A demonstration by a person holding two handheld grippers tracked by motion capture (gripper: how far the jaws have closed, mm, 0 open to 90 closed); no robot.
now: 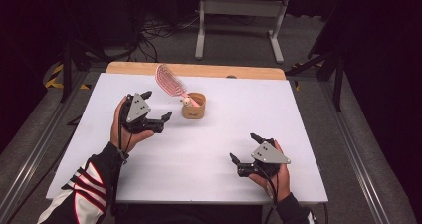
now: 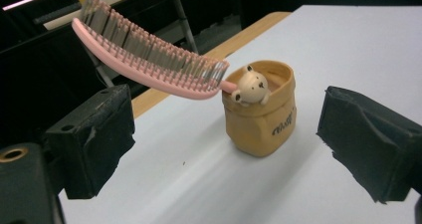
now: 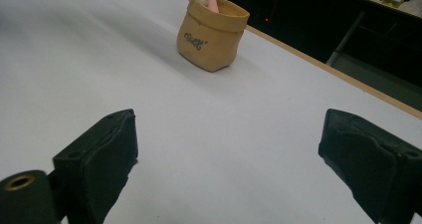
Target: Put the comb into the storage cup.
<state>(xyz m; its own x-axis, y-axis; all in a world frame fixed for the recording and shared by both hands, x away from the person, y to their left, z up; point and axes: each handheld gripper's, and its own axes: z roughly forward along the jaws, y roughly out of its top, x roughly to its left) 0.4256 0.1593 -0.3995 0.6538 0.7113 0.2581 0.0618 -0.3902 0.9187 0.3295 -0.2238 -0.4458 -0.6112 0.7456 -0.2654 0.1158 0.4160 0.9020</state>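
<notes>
Item 1: holder (image 1: pixel 193 106). A small tan pot shaped like a sack, with a little bear figure (image 2: pixel 251 86) peeking over its rim. It stands upright on the white table (image 1: pixel 209 154), towards the far edge, and serves as the landmark for all below.

Item 2: hairbrush (image 1: pixel 169 79). Pink, with its handle end dropped into the holder and its bristled head leaning out up and away over the holder's far-left side. The holder's rim props it, which is likely why it rests tilted rather than upright.

Item 3: left gripper (image 1: pixel 158 107). Held in a hand just left of the holder, near it but not touching. Jaws spread wide with nothing between them; in the left gripper view holder and brush sit in the gap ahead, so it seems lined up to approach one of them.

Item 4: right gripper (image 1: pixel 243 148). Held in a hand well apart from the holder, on the near-right side. Jaws likewise spread and empty, pointing across bare table towards the holder, apparently waiting.
</notes>
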